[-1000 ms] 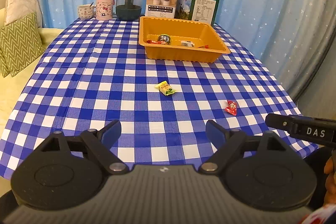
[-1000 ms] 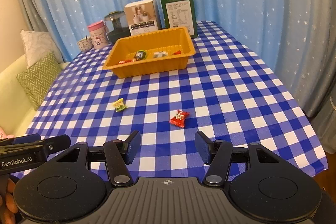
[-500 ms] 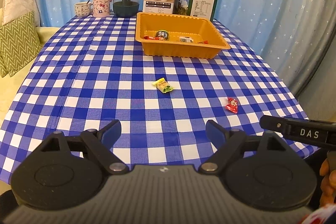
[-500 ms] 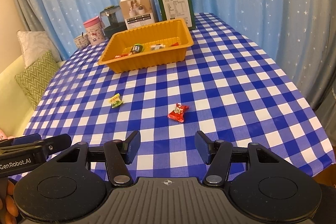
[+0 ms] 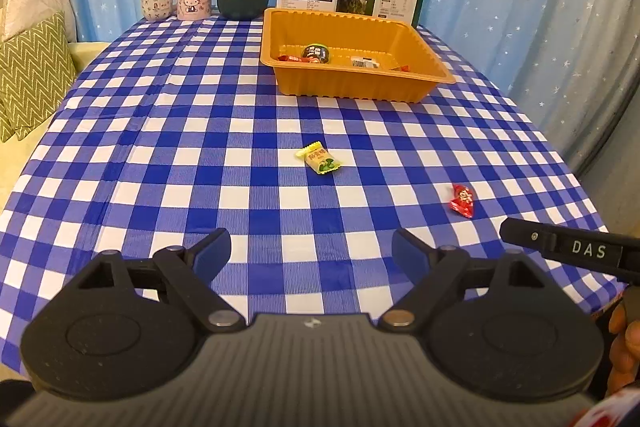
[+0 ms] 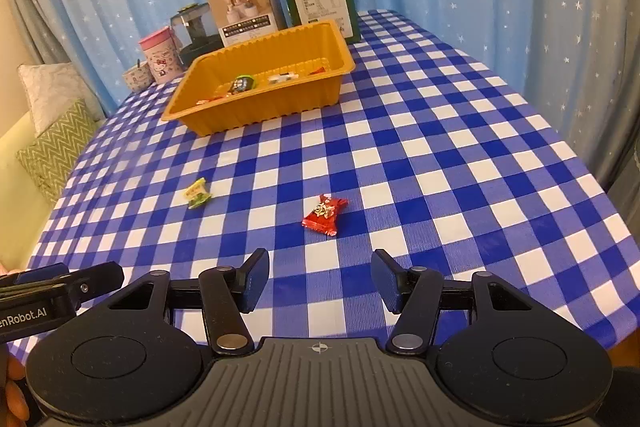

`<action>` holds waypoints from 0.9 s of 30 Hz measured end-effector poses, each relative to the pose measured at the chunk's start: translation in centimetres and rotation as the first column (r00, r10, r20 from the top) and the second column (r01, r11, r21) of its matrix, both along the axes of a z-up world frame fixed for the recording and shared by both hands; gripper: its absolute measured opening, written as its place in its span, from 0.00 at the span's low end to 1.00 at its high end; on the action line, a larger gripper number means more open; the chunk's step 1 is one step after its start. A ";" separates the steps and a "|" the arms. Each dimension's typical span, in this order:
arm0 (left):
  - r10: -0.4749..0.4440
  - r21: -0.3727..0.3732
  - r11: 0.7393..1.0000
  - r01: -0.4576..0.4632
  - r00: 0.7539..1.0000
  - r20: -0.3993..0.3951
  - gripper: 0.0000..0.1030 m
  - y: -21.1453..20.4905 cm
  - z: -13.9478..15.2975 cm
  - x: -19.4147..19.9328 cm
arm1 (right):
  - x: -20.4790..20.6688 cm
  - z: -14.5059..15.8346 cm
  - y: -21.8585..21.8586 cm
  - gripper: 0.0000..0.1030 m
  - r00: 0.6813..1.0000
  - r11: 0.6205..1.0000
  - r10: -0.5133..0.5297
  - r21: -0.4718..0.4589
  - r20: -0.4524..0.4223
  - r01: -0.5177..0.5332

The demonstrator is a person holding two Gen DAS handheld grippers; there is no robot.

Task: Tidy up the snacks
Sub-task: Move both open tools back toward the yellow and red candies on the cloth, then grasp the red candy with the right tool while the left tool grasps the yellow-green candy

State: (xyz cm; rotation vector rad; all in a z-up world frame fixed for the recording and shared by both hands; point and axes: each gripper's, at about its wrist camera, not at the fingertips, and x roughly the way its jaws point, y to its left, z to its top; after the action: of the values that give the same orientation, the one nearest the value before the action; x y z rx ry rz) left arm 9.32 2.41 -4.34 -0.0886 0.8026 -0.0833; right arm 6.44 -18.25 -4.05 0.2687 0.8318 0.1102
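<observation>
**Red candy dead ahead of right fingers, yellow candy ahead of left**

Red candy (image 6: 325, 213) flat on the checked cloth (image 6: 460, 155), lying just beyond the gap of the right gripper (image 6: 319, 281), a touch left of centre in that view. Long axis slanted, twisted ends toward upper right and lower left, so roughly crosswise to a straight approach. Seen from the left wrist, same candy (image 5: 462, 200) far off to the right, close to the table edge: clearly the right hand's piece.

Yellow candy (image 5: 319, 157) also loose on the cloth, ahead of the left gripper (image 5: 311, 253) and near its centre line, but farther out than red from right. Long axis diagonal, upper left to lower right. From the right wrist, well off to the left (image 6: 197, 193).

Both pairs of fingers spread and holding nothing; left jaws wider apart than right. Right gap still ample for the red wrapper.

Orange tray (image 5: 434, 61) beyond both candies, toward the far end, already holding several wrapped snacks; two boxes, a jar and cups behind it.

Likely next: forward and down with the right onto red, perhaps a slight roll to close across its narrow waist; left with more ground to cover toward yellow. Thin wrappers lying flat, so tips probably need to reach cloth level.
</observation>
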 end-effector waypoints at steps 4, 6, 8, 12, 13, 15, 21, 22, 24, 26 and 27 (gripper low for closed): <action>-0.005 0.000 1.000 0.005 1.000 0.003 0.83 -0.1 -0.7 1.2 | 1.2 -1.0 0.0 0.56 1.000 1.000 -0.005 0.007 -0.003 0.005; -0.007 -0.003 1.000 0.007 1.000 -0.002 0.83 -0.2 -1.1 1.9 | 1.8 -1.6 0.0 0.56 1.000 1.000 -0.002 0.011 -0.008 0.002; -0.008 -0.005 1.000 0.008 1.000 -0.009 0.83 -0.3 -1.5 2.6 | 2.5 -2.2 0.0 0.55 1.000 1.000 -0.001 0.014 -0.013 0.001; -0.010 -0.006 1.000 0.010 1.000 -0.013 0.83 -0.4 -2.2 3.7 | 3.8 -3.2 0.0 0.55 1.000 1.000 -0.003 0.016 -0.015 0.003; -0.009 -0.007 1.000 0.009 1.000 -0.014 0.83 -0.4 -2.4 4.0 | 4.1 -3.4 0.0 0.55 1.000 1.000 0.000 0.015 -0.016 0.000; -0.005 -0.011 1.000 0.005 1.000 -0.016 0.83 -0.4 -2.7 4.5 | 4.7 -3.9 0.3 0.55 1.000 1.000 0.008 0.008 -0.019 -0.007; -0.006 -0.017 1.000 0.005 1.000 -0.021 0.83 -0.4 -3.4 5.9 | 6.1 -4.8 0.7 0.53 1.000 1.000 0.007 0.008 -0.022 -0.006; -0.006 -0.018 1.000 0.006 1.000 -0.022 0.83 -0.4 -3.5 6.1 | 6.3 -4.9 0.7 0.53 1.000 1.000 0.007 0.009 -0.022 -0.007; -0.008 -0.020 1.000 0.007 1.000 -0.025 0.83 -0.3 -3.7 6.4 | 6.8 -5.1 1.0 0.52 1.000 1.000 0.011 0.010 -0.021 -0.011; -0.006 -0.023 1.000 0.005 1.000 -0.027 0.83 -0.2 -4.0 6.6 | 7.2 -5.2 1.2 0.51 1.000 1.000 0.016 -0.003 -0.012 -0.016; -0.003 -0.025 1.000 0.002 1.000 -0.030 0.83 -0.1 -4.1 6.6 | 7.4 -5.2 1.4 0.50 1.000 1.000 0.017 -0.011 -0.009 -0.017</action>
State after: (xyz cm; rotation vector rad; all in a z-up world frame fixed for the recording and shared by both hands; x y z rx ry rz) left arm 15.97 2.29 -8.43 -0.1132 0.8315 -0.0945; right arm 13.85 -16.83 -9.28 0.2513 0.8431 0.1206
